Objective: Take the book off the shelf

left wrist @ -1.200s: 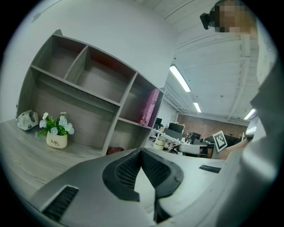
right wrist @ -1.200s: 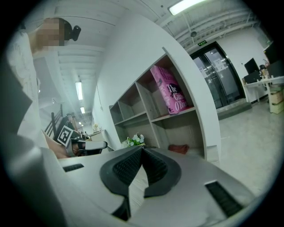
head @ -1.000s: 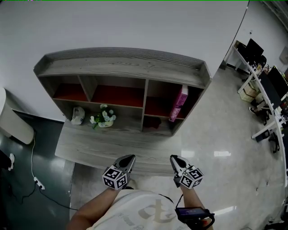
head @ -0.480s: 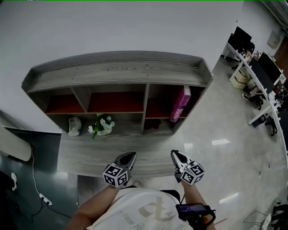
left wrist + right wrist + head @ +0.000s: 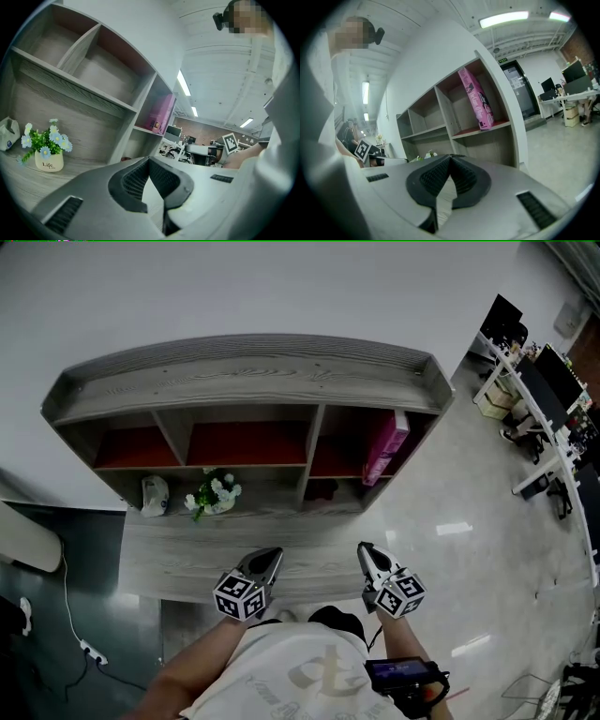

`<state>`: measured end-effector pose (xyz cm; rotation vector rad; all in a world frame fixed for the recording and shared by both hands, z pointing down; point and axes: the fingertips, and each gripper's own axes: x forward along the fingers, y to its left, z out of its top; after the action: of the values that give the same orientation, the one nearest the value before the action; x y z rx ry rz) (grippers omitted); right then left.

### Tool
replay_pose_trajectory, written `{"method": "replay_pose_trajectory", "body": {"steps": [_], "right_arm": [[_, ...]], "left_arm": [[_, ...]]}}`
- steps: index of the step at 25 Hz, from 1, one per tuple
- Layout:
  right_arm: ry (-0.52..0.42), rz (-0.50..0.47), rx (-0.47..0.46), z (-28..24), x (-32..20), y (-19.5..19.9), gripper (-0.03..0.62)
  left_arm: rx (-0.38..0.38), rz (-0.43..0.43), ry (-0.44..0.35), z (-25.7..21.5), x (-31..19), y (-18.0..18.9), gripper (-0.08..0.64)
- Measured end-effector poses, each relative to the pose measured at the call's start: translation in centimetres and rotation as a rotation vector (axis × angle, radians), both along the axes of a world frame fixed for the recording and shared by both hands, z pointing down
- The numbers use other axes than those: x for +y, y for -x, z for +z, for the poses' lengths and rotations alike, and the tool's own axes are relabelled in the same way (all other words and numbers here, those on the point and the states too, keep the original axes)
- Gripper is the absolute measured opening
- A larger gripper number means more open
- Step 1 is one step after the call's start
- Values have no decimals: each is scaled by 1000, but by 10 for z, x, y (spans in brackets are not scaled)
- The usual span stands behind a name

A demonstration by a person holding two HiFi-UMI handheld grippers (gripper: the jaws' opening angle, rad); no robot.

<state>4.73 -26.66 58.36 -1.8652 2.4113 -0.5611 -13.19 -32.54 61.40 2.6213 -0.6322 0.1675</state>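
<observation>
A tall, thin pink book (image 5: 384,448) stands on end in the upper right compartment of the grey wood-grain shelf (image 5: 253,381). It rests on that compartment's red floor, just beside the right side wall, right of centre in the head view.

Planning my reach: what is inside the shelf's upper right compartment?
A pink book stands at the right, on the red floor. The rest looks bare; whatever is behind the book is hidden.

Head view steeply down; gripper views near-level, all sharing shelf (image 5: 253,381)
</observation>
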Motion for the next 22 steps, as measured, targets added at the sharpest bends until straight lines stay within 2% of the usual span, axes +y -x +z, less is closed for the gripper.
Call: {"method": "replay_pose_trajectory", "body": {"steps": [6, 13, 20, 22], "right_arm": [[-27, 23, 23, -10, -19, -5, 3], [-74, 124, 80, -38, -53, -27, 5], [-116, 198, 94, -66, -74, -50, 6], [-123, 207, 99, -72, -81, -55, 44]], "left_arm": [[7, -26, 1, -2, 3, 13, 2], [3, -62, 1, -2, -1, 32, 2], [16, -51, -6, -7, -4, 26, 2], [16, -49, -6, -7, -4, 26, 2]]}}
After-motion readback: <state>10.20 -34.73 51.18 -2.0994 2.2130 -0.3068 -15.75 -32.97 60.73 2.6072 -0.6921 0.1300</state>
